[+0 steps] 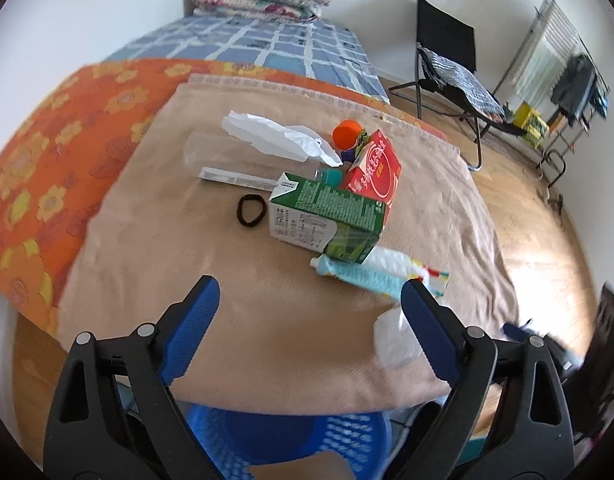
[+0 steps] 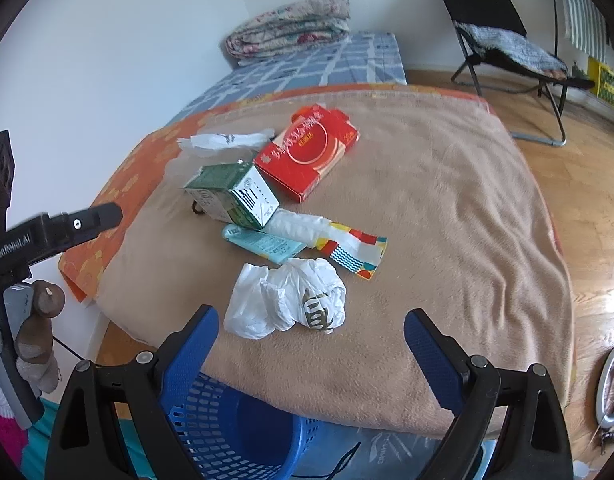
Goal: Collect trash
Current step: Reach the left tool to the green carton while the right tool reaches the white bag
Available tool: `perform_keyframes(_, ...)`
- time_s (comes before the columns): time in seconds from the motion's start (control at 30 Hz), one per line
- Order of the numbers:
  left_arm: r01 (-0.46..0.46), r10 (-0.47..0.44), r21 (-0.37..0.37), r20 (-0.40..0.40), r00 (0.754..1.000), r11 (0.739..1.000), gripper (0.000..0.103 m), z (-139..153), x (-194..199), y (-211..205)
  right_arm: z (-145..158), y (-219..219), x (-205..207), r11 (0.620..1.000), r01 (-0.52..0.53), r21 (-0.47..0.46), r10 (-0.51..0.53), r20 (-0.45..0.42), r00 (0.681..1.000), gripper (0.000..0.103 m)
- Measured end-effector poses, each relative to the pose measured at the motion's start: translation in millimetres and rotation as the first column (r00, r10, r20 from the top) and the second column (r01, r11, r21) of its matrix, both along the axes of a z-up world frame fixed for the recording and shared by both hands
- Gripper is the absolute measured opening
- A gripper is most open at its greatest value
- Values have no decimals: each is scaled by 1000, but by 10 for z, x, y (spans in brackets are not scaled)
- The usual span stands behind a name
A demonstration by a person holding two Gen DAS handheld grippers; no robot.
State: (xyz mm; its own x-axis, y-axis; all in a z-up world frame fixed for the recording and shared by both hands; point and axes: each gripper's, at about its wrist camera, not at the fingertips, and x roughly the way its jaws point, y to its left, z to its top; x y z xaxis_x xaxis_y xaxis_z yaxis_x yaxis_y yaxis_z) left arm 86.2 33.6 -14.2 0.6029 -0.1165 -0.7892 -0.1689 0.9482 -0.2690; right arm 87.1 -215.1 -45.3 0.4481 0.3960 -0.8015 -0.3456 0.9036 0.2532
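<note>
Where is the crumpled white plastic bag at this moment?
In the right wrist view the crumpled white plastic bag lies on the beige blanket, near its front edge, just in front of the light blue tube and above the blue basket.

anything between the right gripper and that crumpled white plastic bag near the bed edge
Nothing visible: the right gripper stands open just short of the crumpled white plastic bag, with only bare tan blanket between them.
</note>
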Motion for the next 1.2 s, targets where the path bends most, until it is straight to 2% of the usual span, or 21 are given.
perform_keyframes(0.1,-34,32,-71,-20,999,997,94,-18,163,3,-59,31,62,1000,9,-10,-9,-14,1000,96)
perform_keyframes(0.2,-67,65,-110,-21,998,992,94,9,359,-35,-96,109,88,999,1,-41,-1,-3,1000,96)
perform_keyframes(0.37,-126,123,-116,-32,992,985,93,-48,693,-95,-155,217,109,997,-5,-75,6,5,1000,95)
perform_keyframes(0.4,-141,138,-113,-40,990,984,90,-80,760,-94,-166,231,114,997,-5,-82,6,8,1000,95)
perform_keyframes(0.47,-163,157,-113,-64,986,980,85,-162,870,-91,-179,244,123,996,-2,-88,3,8,1000,95)
perform_keyframes(0.6,-201,188,-114,-120,975,973,84,-337,1034,-67,-187,244,167,997,12,-76,-12,-1,1000,95)
perform_keyframes(0.83,-253,234,-135,-140,962,958,84,-435,1156,43,-175,313,235,998,11,-68,-11,-1,1000,95)
perform_keyframes(1.03,-286,251,-172,-200,947,943,83,-619,1233,88,-208,351,256,997,18,-77,-18,-9,1000,95)
perform_keyframes(1.2,-304,268,-182,-198,943,935,83,-673,1251,127,-243,361,248,996,16,-90,-17,-10,1000,95)
